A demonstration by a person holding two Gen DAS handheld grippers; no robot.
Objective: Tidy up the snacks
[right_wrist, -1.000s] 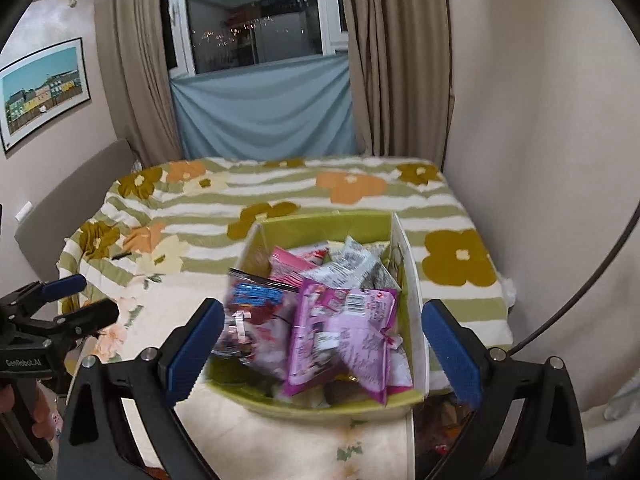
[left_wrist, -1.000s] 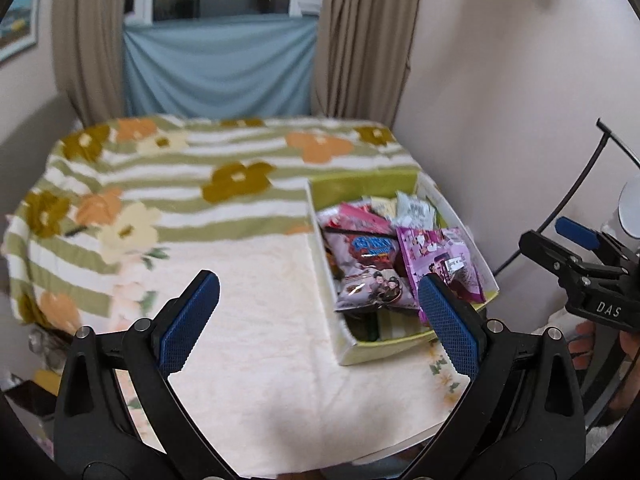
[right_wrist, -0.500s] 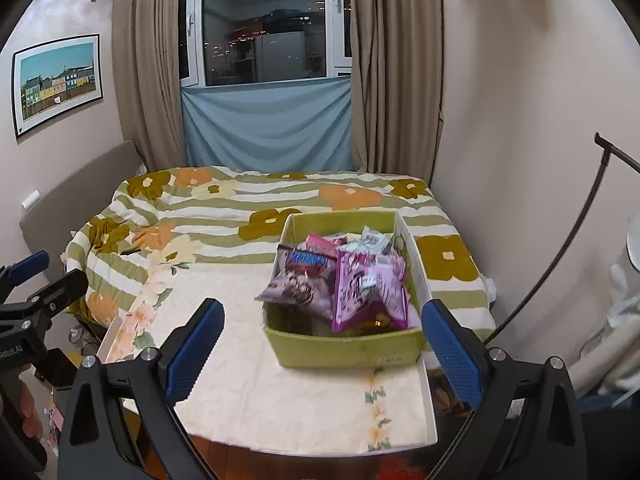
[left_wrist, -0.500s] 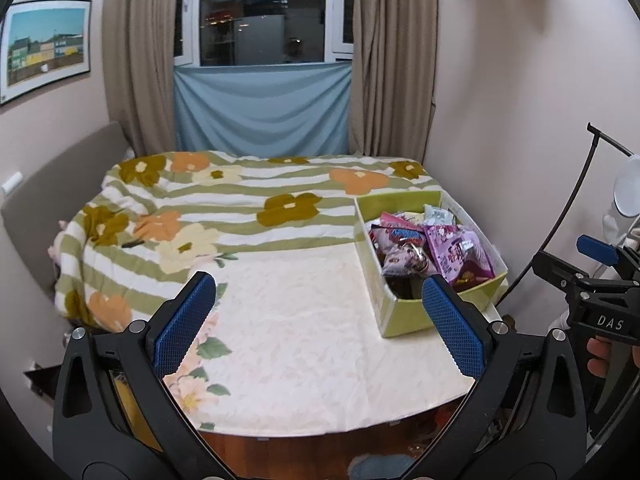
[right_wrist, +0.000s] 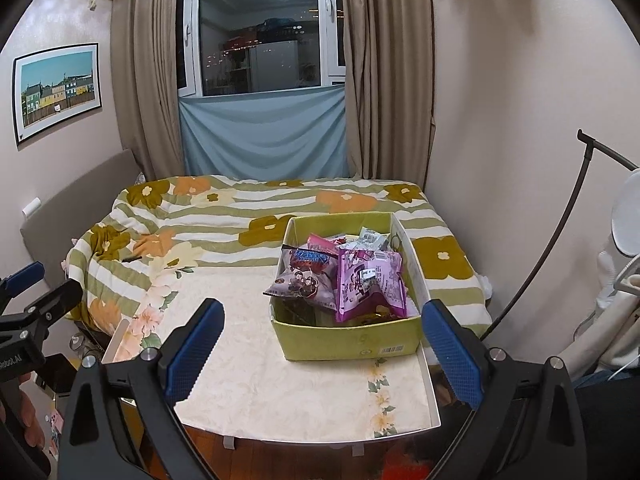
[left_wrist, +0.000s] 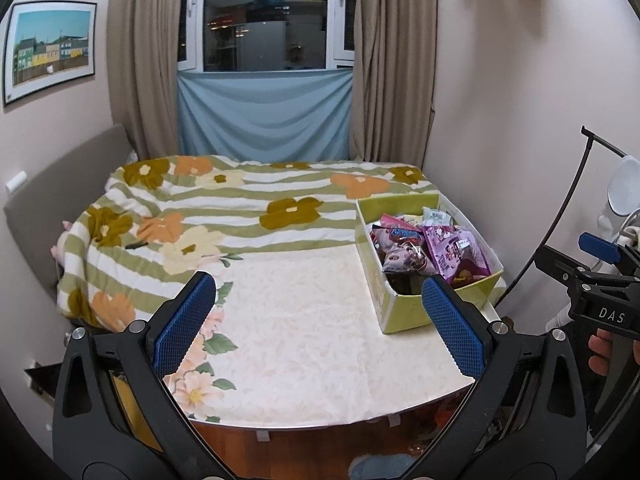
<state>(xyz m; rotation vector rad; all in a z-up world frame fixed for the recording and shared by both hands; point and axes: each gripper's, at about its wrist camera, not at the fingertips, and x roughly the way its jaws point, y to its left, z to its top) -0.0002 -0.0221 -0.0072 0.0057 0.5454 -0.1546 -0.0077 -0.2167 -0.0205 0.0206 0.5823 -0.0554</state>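
Note:
A yellow-green cardboard box (right_wrist: 344,342) stands on a cream floral tabletop (right_wrist: 280,372), at its far right (left_wrist: 404,312). It holds several snack bags: a purple bag (right_wrist: 370,282), a pale bag with a blue logo (right_wrist: 306,276), a pink bag (right_wrist: 320,242) and a silver one (right_wrist: 370,236). The purple bag also shows in the left wrist view (left_wrist: 454,252). My left gripper (left_wrist: 316,324) is open and empty, held back from the table's near edge. My right gripper (right_wrist: 320,350) is open and empty, in front of the box and apart from it.
A bed with a green-striped flowered blanket (left_wrist: 224,208) lies beyond the table. The wall (right_wrist: 500,120) is close on the right. A black lamp arm (right_wrist: 560,240) and a white lamp head (right_wrist: 626,216) stand at right. Wooden floor (left_wrist: 320,448) shows below the table edge.
Both grippers have pulled back and up from the box. The box looks smaller and farther, and the table's near edge and floor now show. Both stay open.

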